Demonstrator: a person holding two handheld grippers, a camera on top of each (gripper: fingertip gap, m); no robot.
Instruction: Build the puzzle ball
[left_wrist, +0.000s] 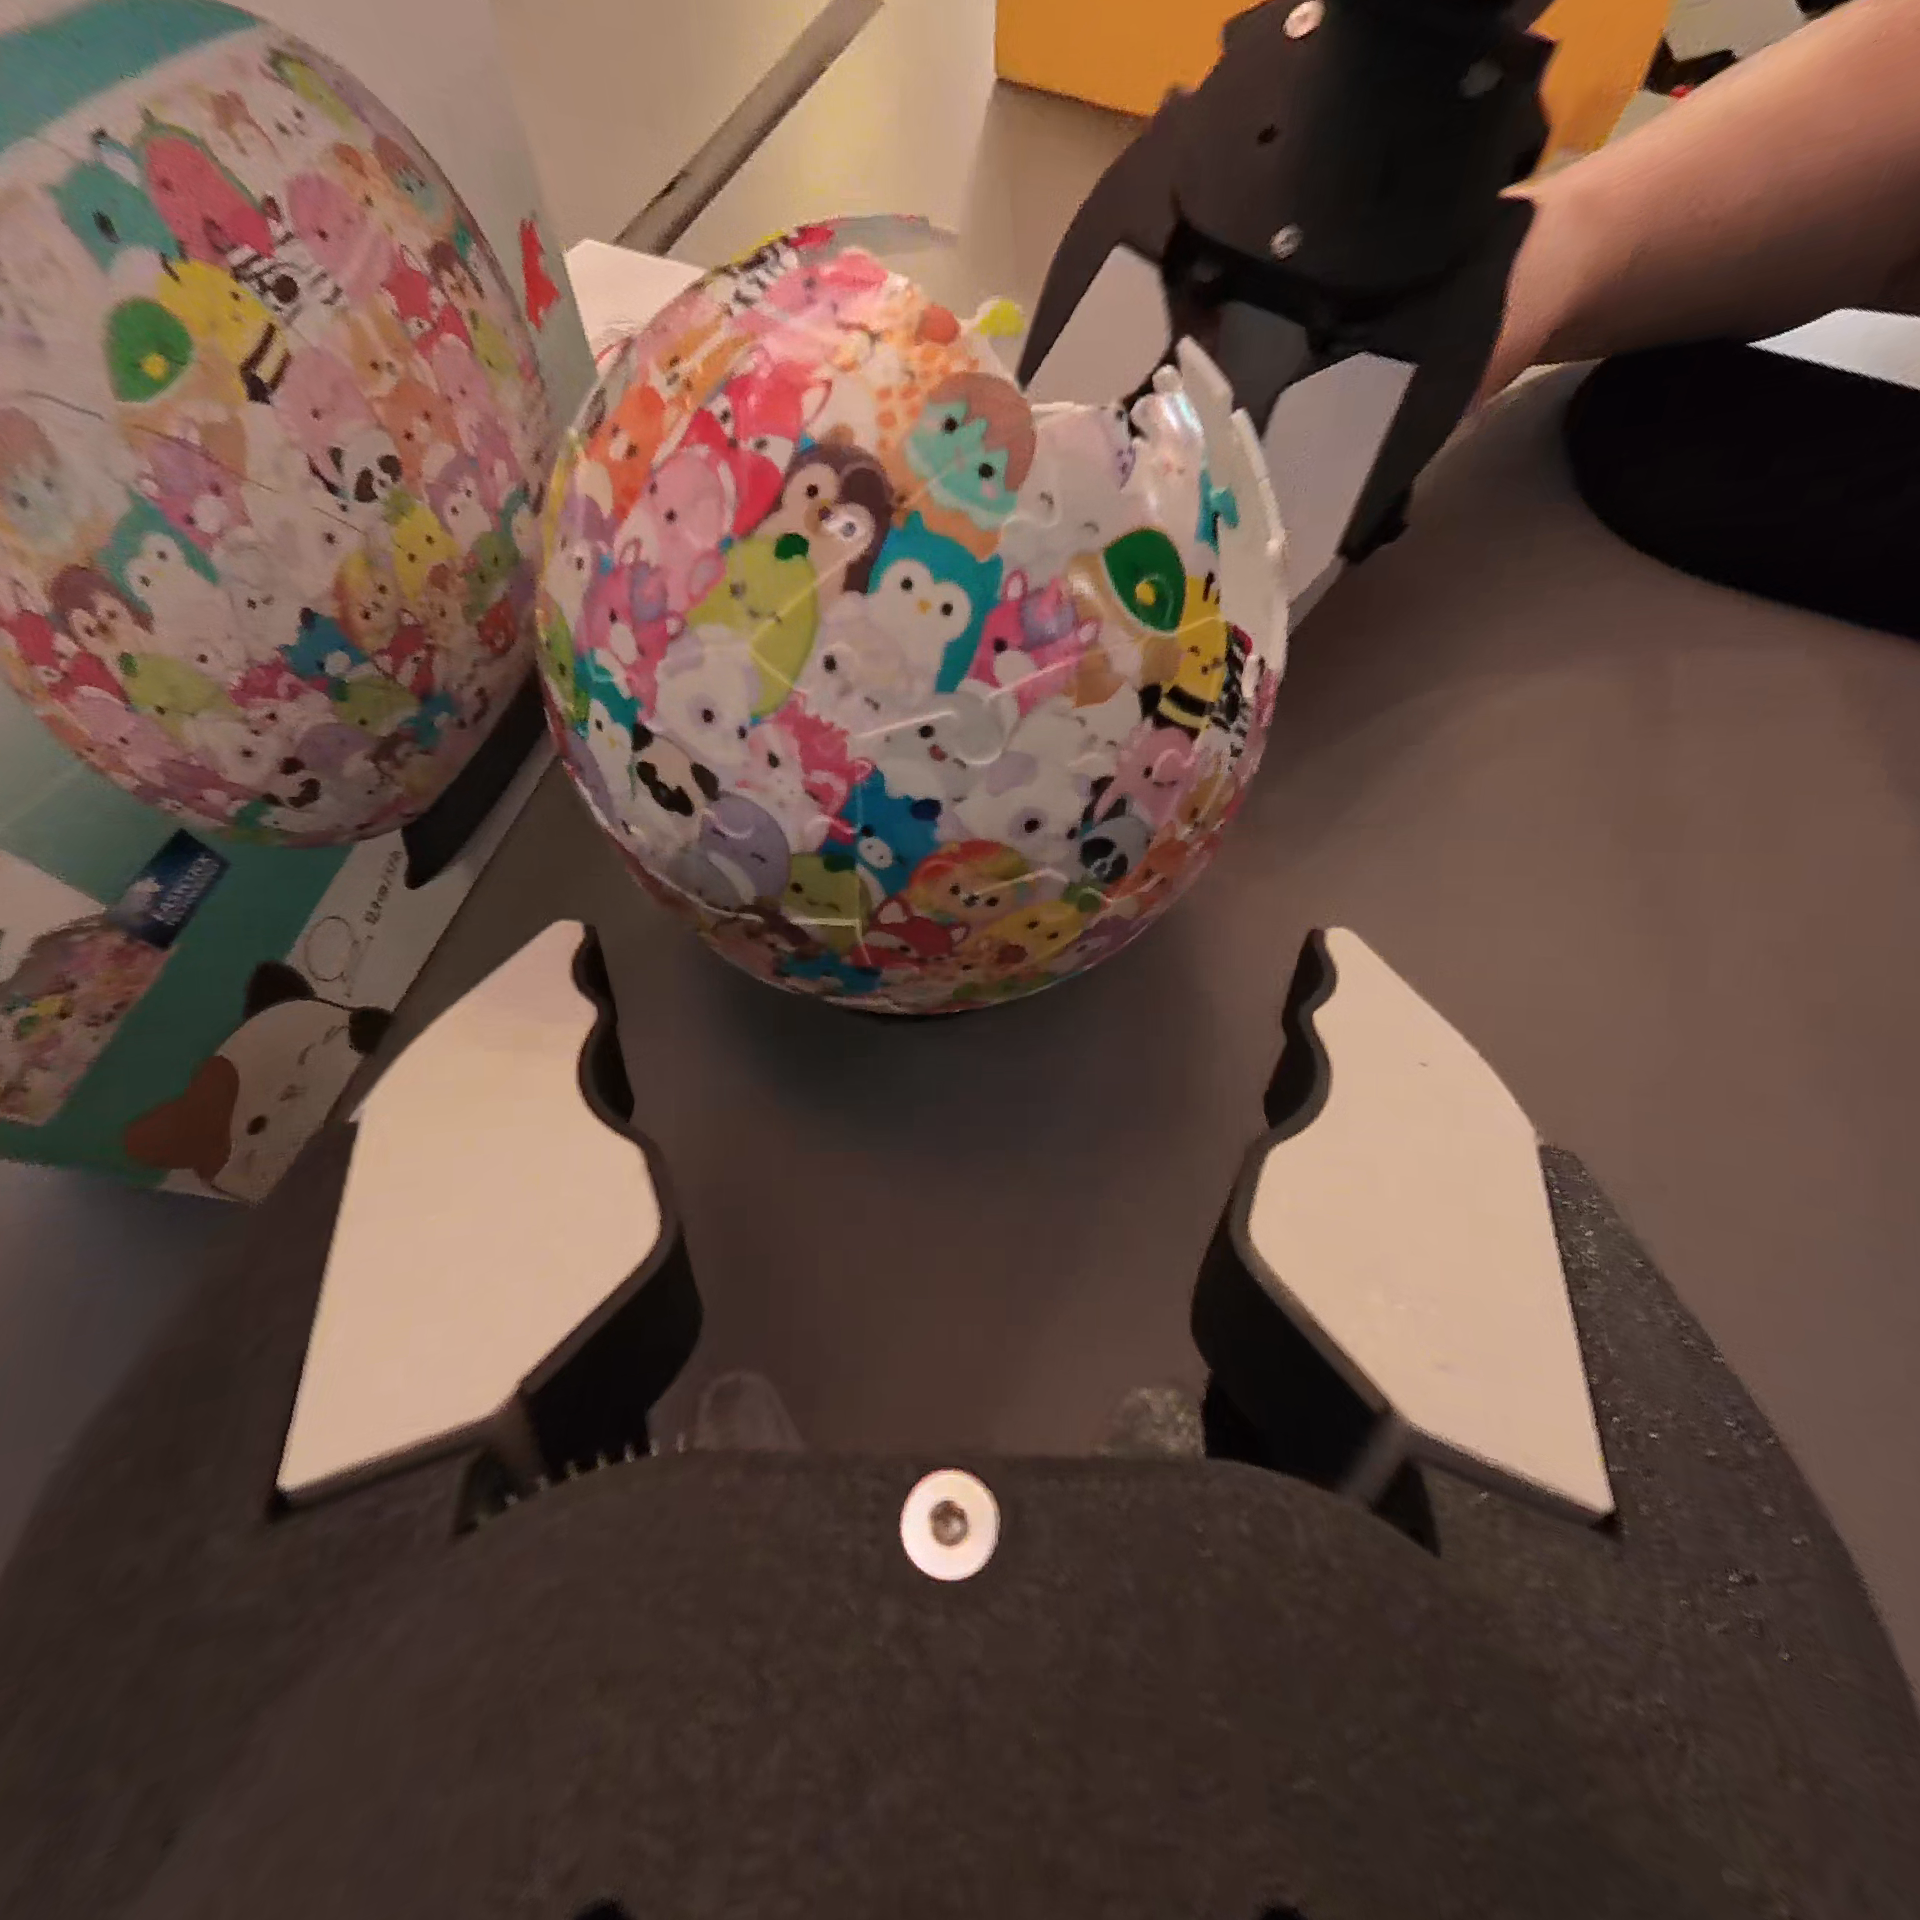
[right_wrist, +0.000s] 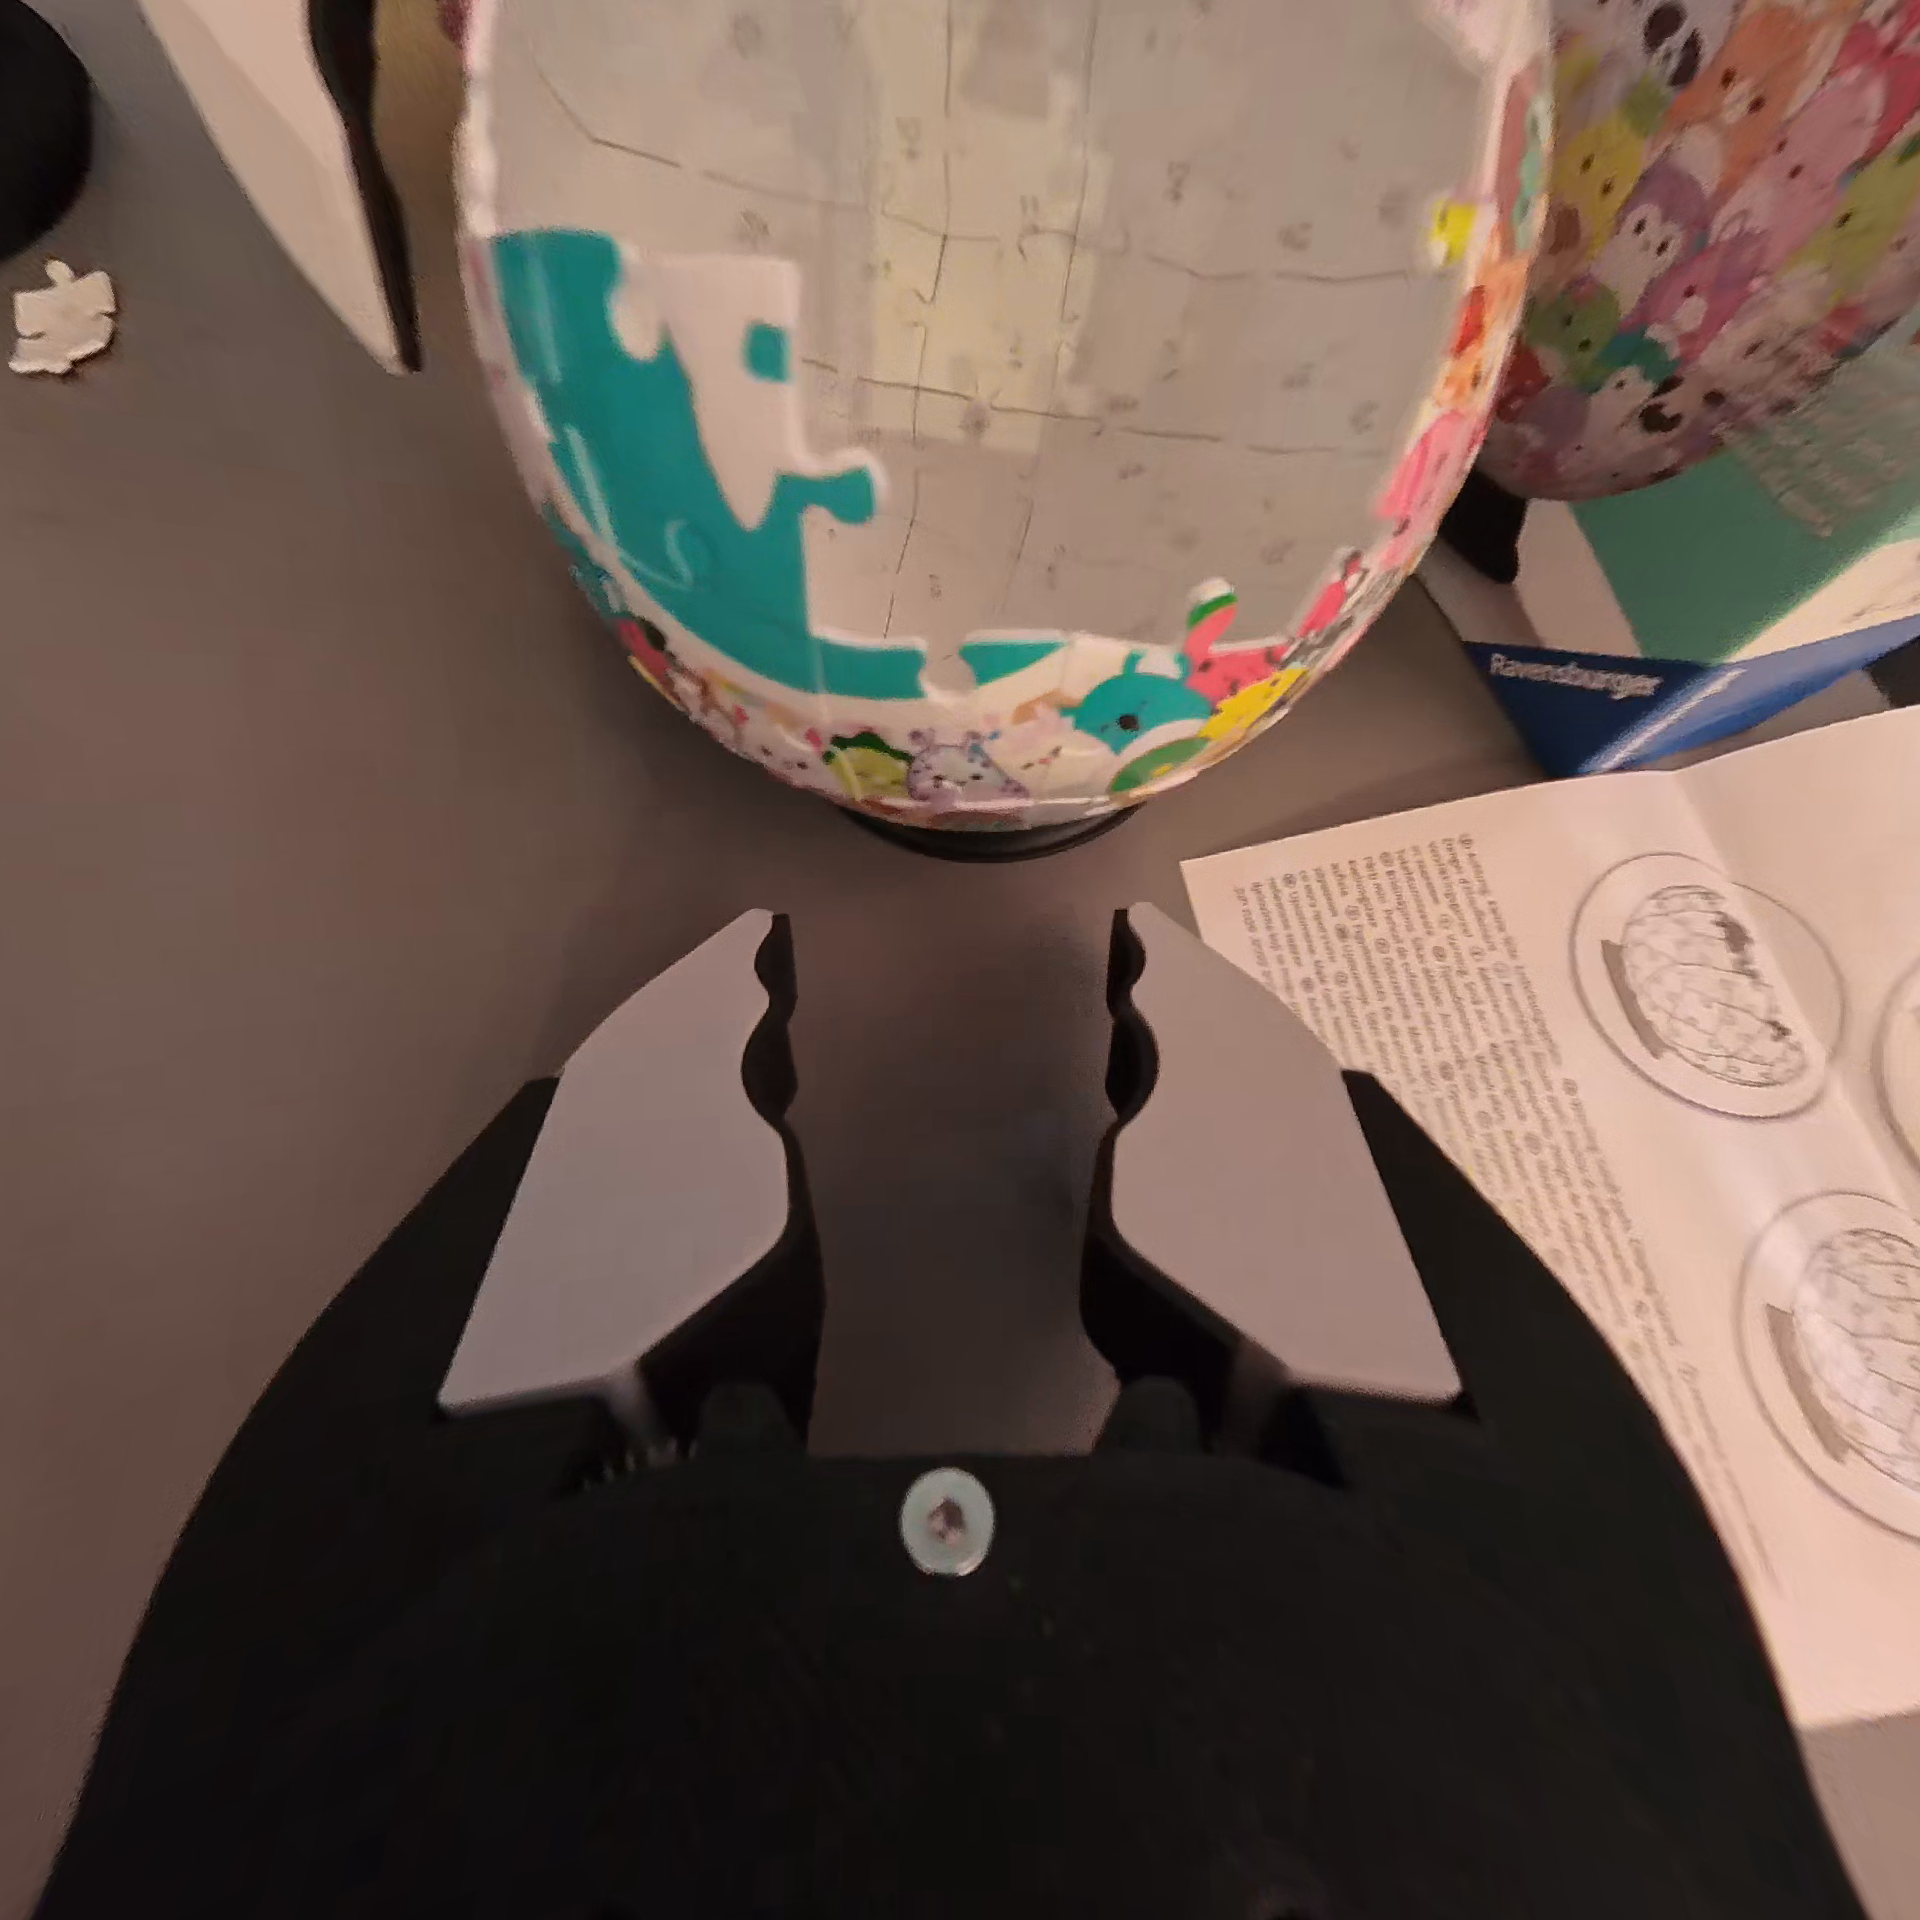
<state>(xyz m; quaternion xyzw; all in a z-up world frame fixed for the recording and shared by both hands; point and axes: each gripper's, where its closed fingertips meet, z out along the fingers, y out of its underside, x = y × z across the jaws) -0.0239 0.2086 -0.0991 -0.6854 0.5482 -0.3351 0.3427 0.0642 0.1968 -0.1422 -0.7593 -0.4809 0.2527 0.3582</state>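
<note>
Puzzle ball (left_wrist: 914, 644) unfinished on grey table (left_wrist: 1558, 935), box (left_wrist: 208, 623) beside, left tongs (left_wrist: 951, 951) and right tongs (right_wrist: 945, 935) apart, empty

The puzzle ball (left_wrist: 914, 644) stands on a small stand (right_wrist: 977, 831) on the counter (left_wrist: 1558, 935). In the left wrist view, the box (left_wrist: 208, 520) stands upright just left of the ball, perhaps touching it. The left tongs (left_wrist: 951, 1049) sit before the ball, apart from it; the right tongs (left_wrist: 1195, 457) are behind it at its upper right, at its open edge. In the right wrist view, a leaflet (right_wrist: 1558, 1091) lies on the counter right of the right tongs (right_wrist: 948, 997), before the box (right_wrist: 1714, 364). A loose piece (right_wrist: 62, 317) lies well left of the ball (right_wrist: 987, 364).
</note>
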